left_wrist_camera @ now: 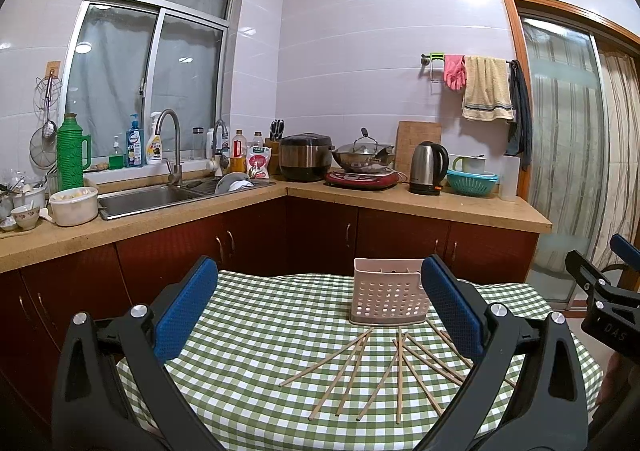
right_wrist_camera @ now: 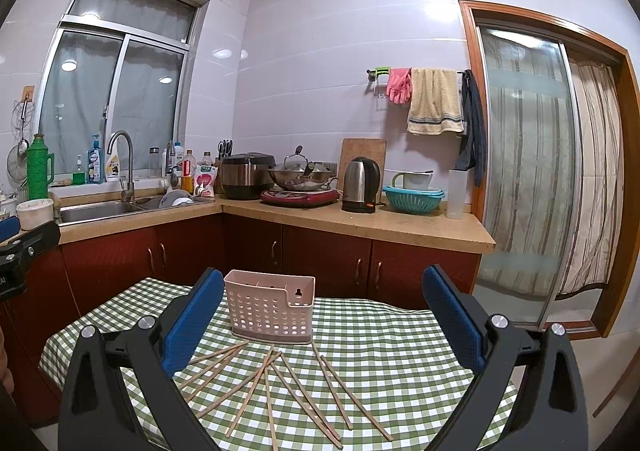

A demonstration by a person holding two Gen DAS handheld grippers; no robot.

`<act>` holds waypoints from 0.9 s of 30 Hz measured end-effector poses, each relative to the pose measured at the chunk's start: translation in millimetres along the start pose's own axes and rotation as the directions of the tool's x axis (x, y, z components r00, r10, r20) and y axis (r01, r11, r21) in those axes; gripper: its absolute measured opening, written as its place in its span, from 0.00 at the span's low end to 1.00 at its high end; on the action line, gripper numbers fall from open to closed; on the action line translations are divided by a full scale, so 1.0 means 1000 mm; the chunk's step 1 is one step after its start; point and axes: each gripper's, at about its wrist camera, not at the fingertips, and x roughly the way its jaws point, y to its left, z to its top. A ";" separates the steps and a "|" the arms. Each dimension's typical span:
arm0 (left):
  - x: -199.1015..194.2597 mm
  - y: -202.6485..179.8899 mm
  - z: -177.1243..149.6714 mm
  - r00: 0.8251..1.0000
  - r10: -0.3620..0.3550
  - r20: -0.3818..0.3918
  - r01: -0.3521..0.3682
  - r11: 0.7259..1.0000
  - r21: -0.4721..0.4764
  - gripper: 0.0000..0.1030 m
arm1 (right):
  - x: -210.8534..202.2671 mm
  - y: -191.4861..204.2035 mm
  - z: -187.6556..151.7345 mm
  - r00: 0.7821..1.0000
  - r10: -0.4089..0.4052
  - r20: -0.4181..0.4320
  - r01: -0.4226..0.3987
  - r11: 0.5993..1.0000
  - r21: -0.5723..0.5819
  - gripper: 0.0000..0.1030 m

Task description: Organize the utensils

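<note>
Several wooden chopsticks [left_wrist_camera: 380, 375] [right_wrist_camera: 280, 387] lie fanned out on the green checked tablecloth [left_wrist_camera: 256, 331] [right_wrist_camera: 380, 335]. Just behind them stands a pale pink perforated utensil holder [left_wrist_camera: 388, 297] [right_wrist_camera: 270, 307]. My left gripper [left_wrist_camera: 318, 307] hovers open above the near side of the table, nothing between its blue pads. My right gripper [right_wrist_camera: 322, 315] is likewise open and empty, held above the chopsticks. The right gripper's edge [left_wrist_camera: 600, 291] shows at the right of the left wrist view, and the left gripper's edge [right_wrist_camera: 24, 251] at the left of the right wrist view.
Behind the table runs an L-shaped counter [left_wrist_camera: 400, 207] with red-brown cabinets, a sink [left_wrist_camera: 152, 199], rice cooker [left_wrist_camera: 306, 157], wok [left_wrist_camera: 362, 155], kettle [left_wrist_camera: 428, 167] and teal colander [left_wrist_camera: 472, 181]. A sliding glass door [right_wrist_camera: 520, 179] is at the right.
</note>
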 end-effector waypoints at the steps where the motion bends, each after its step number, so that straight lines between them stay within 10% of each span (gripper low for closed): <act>1: 0.000 0.000 0.000 1.000 0.000 0.000 0.000 1.000 0.000 0.96 | 0.000 0.000 0.000 1.000 0.000 0.000 0.000 1.000 0.000 0.94; 27: -0.002 -0.004 -0.001 1.000 -0.007 -0.007 0.007 1.000 0.001 0.96 | 0.002 0.002 -0.005 1.000 0.000 -0.004 0.000 1.000 -0.005 0.94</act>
